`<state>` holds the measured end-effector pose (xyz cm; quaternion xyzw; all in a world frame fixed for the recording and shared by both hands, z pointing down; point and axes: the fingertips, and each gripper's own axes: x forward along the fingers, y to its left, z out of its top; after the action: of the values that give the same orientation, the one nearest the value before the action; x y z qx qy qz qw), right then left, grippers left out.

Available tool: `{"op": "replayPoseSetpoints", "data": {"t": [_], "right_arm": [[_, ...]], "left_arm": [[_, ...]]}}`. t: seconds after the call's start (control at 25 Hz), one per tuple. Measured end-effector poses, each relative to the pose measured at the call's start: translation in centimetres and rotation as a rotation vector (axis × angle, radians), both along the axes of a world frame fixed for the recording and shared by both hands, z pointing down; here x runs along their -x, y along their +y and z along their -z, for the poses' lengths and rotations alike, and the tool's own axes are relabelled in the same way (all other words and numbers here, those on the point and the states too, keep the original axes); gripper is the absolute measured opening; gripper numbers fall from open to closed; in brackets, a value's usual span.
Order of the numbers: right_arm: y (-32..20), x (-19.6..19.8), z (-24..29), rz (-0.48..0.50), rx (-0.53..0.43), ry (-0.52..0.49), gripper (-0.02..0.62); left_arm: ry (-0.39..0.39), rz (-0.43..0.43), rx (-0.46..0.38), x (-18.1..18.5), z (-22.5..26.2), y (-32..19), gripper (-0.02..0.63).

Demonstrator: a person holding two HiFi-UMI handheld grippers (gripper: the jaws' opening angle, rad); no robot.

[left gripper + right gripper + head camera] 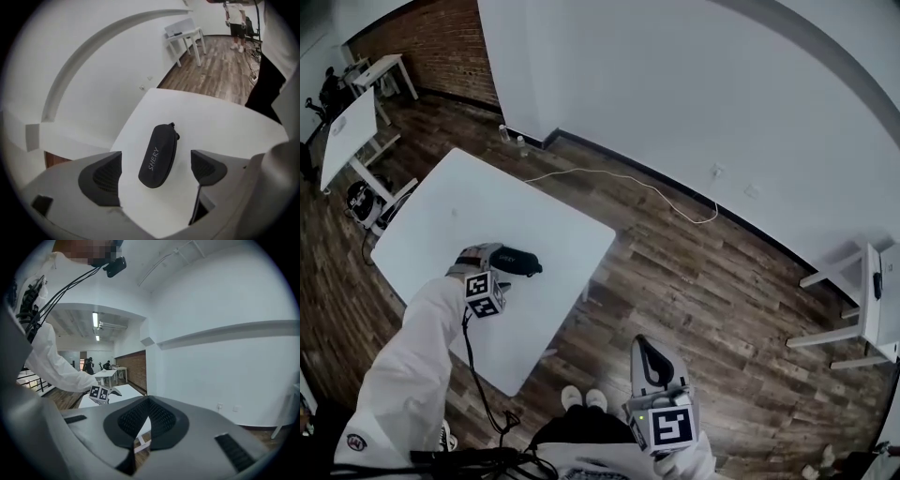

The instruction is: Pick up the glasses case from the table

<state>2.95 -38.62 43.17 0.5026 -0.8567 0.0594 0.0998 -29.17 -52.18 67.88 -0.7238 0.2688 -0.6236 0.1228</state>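
A black zip glasses case (517, 261) lies on the white table (487, 202), near its right-hand part. My left gripper (506, 266) hangs right over the case, held by a white-sleeved arm. In the left gripper view the case (159, 154) lies lengthwise between the two dark pads (101, 176), with white table (211, 122) showing on both sides of it. The jaws stand wide open and touch nothing. My right gripper (643, 349) is off the table, low over the wood floor, and its jaws (146, 420) are shut with nothing in them.
A white wall runs behind the table, with a cable (628, 183) on the wood floor. A small white side table (862, 309) stands at the right. More white desks (352, 131) stand far left. The table's near corner is next to my shoes (584, 398).
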Motion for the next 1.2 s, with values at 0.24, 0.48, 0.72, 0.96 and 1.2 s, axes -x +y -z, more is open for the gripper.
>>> {"op": "replayPoseSetpoints", "data": {"t": [0.24,0.48,0.72,0.96,1.2], "right_arm": [[1.4,-2.6,-1.3,-0.079,0.037,0.040,-0.003],[3.8,-5.3,-2.4,-0.140,0.113,0.060,-0.003],[3.7,-6.4,-3.0,-0.169,0.104,0.073,-0.003],[3.2,-3.8,-2.9,-0.077,0.102,0.013,-0.003],[2.4,-2.2,-2.3,-0.018,0.033,-0.016,-0.003]], "left_arm": [[-0.141,-0.052,0.187,1.7,-5.6,-2.1,0.479],[-0.196,-0.083,0.294,2.1,-8.0,-2.1,0.479],[-0.237,-0.145,0.232,0.9,-7.9,-2.1,0.342],[0.072,0.075,0.129,-1.9,-2.6,0.2,0.333],[0.380,0.272,-0.060,-4.4,8.3,4.3,0.333]]}}
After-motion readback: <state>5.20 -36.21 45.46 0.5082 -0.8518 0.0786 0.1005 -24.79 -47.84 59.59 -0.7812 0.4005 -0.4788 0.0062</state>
